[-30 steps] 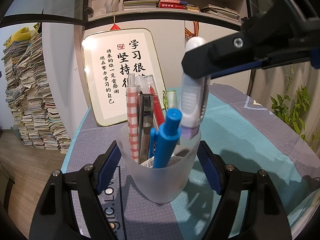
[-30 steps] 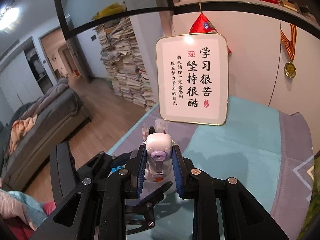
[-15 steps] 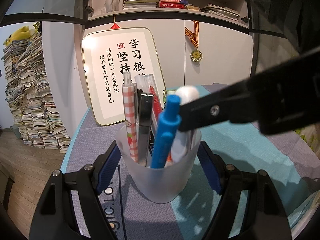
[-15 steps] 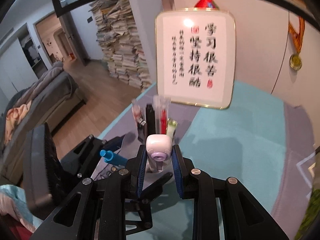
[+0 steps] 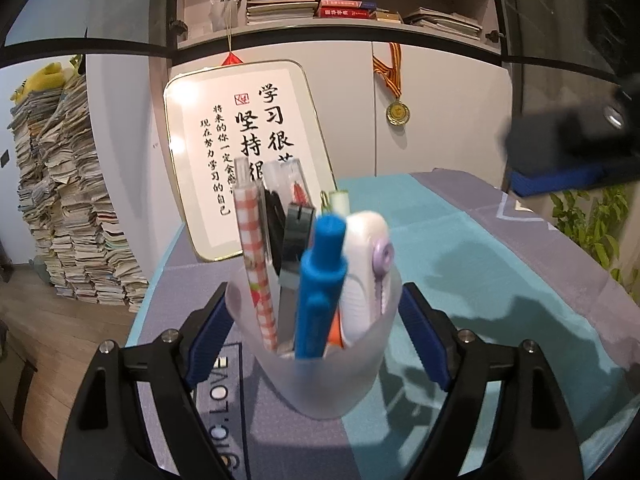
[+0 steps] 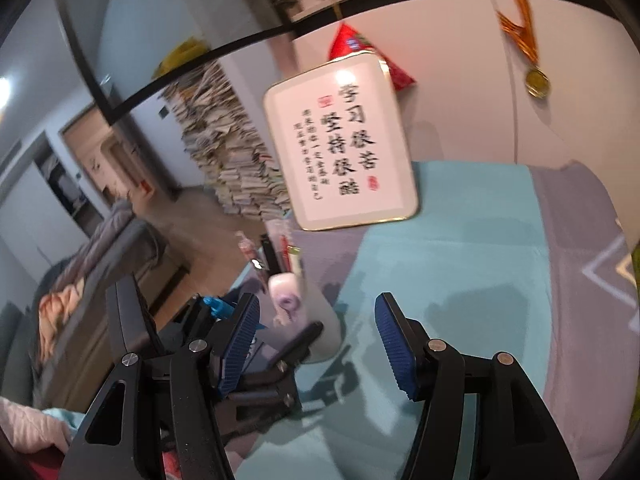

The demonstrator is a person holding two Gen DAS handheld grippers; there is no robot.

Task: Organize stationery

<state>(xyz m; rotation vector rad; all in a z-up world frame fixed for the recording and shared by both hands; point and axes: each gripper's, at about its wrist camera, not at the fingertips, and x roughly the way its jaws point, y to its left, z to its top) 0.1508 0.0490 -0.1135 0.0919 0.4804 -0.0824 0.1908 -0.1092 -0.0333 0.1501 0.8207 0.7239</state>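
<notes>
- My left gripper [image 5: 314,316] has its jaws either side of the frosted pen cup [image 5: 320,364], and they're opening; the blue pads sit just off the cup's walls, not pressing.
- The cup stands upright on the teal and grey tablecloth [image 5: 480,280], near its left edge.
- In the cup: the white correction tape [image 5: 366,268] with the lilac wheel, leaning against the right rim, just beside a blue pen [image 5: 322,280], a red-checked pen [image 5: 254,264] and a few darker pens I can't sort out.
- My right gripper [image 6: 316,344] is opening too, nothing between its pads; the correction tape sits apart from it, ahead and to the left.
- Framed calligraphy board [image 5: 244,152] leans on the cabinet behind the cup.
</notes>
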